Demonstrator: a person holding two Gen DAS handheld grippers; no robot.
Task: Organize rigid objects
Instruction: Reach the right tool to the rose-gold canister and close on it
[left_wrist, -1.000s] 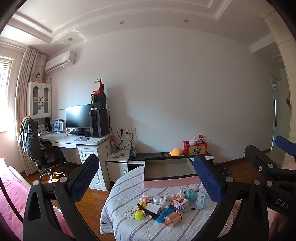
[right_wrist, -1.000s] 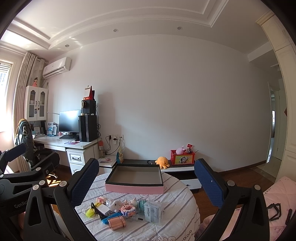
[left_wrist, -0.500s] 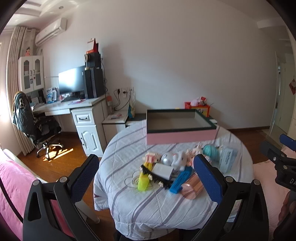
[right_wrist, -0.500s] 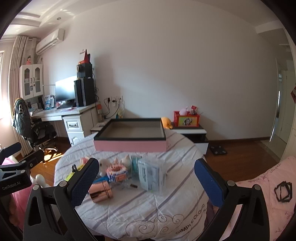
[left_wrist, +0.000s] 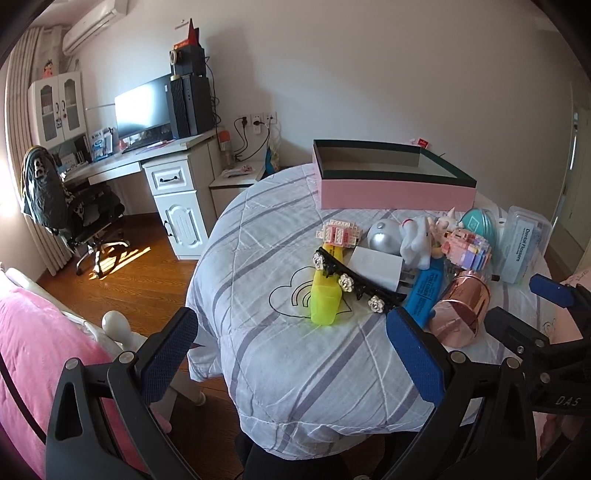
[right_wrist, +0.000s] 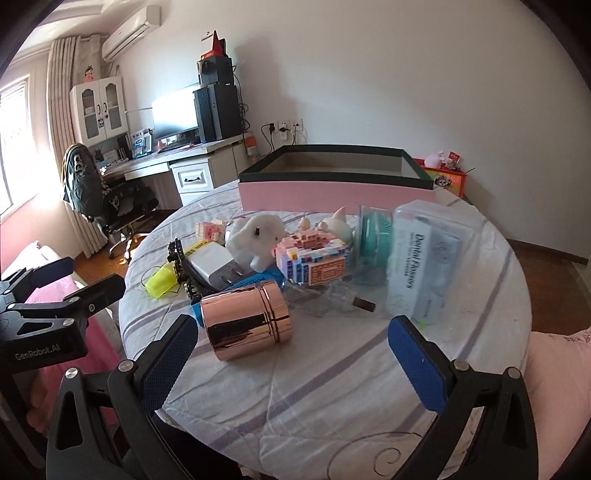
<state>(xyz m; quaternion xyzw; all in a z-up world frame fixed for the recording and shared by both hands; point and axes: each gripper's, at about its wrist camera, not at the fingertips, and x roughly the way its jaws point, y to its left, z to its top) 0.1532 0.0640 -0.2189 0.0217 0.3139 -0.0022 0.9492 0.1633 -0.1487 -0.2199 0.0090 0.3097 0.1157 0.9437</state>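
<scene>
A round table under a striped cloth (left_wrist: 295, 354) (right_wrist: 332, 376) carries a pile of small objects in front of an empty pink box (left_wrist: 395, 192) (right_wrist: 332, 192). The pile holds a rose-gold tin (left_wrist: 460, 312) (right_wrist: 245, 321), a yellow bottle (left_wrist: 327, 299), a black flowered hair clip (left_wrist: 351, 282), a white charger (right_wrist: 214, 266), a white toy animal (right_wrist: 258, 240), a pink block model (right_wrist: 314, 260), a teal tin (left_wrist: 478, 223) and a dental flosser pack (right_wrist: 424, 262). My left gripper (left_wrist: 295, 350) and right gripper (right_wrist: 291, 354) hover open over the table's near edge, holding nothing.
A pink bed (left_wrist: 40, 354) lies at the left. Behind the table a white desk (left_wrist: 147, 162) with a monitor and speakers stands by an office chair (left_wrist: 70, 206) on a wooden floor. A red toy box (right_wrist: 445, 179) sits beyond the pink box.
Both grippers have dropped and come forward toward the table, tilting down; the pile of objects now fills much more of each view. Nothing was taken hold of.
</scene>
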